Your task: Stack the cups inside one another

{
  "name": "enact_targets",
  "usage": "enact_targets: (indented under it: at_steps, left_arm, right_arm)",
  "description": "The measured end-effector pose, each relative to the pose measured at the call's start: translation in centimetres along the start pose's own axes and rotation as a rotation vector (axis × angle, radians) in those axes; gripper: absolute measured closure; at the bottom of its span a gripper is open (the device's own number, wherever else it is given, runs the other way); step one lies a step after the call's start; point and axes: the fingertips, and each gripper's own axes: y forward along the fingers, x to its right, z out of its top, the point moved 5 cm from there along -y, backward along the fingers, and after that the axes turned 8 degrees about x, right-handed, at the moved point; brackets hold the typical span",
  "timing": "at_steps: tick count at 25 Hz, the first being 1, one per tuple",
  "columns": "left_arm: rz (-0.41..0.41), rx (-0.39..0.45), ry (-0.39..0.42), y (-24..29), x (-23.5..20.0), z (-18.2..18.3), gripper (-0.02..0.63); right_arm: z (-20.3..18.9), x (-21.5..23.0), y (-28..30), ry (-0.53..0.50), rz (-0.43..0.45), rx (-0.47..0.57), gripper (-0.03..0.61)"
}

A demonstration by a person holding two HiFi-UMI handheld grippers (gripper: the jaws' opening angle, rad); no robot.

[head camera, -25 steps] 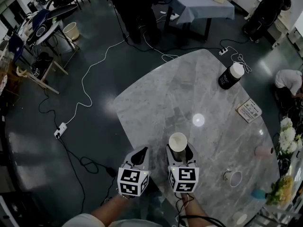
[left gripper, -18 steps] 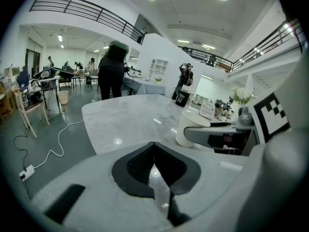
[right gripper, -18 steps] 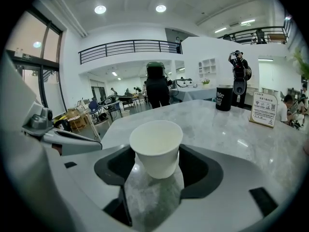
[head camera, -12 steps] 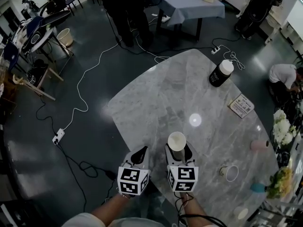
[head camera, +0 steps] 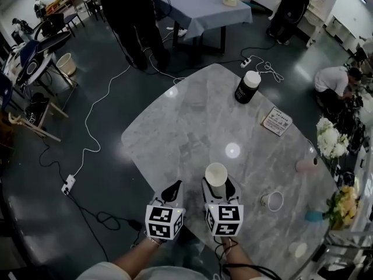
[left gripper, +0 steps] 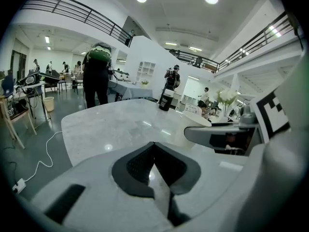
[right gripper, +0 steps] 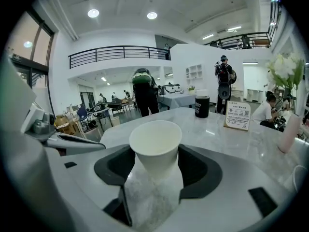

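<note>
Holding step: right claw (right gripper: 154,164) clenched round the upright white paper cup (right gripper: 155,146) at the near edge of the grey marble bench (head camera: 192,115). Left claw (left gripper: 154,154) pinched together, empty, at its 9 o'clock. Next, I reckon, carry it to the white open-topped cup (head camera: 273,201) at 4 o'clock and line up the rims. White placard (head camera: 277,121) and black white-lidded canister (head camera: 246,87), 1 o'clock: print unreadable.

Table (head camera: 186,121), centre frame: grey veined stone, polished, glossy. Cup (head camera: 216,172), lower centre: white paper, matt. Left gripper (head camera: 173,187), right gripper (head camera: 217,185): smooth pale plastic shells; dark, matt, finely textured jaws.
</note>
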Motion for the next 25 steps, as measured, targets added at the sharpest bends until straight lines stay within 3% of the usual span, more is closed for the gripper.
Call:
enact_targets:
  at_steps: [25]
  left_arm:
    - [-0.25,0.019,0.104,-1.0,11.0,1.5,0.617]
  right_arm:
    - [2.4,5.5,-11.1,0.031,-0.235,0.096,0.327]
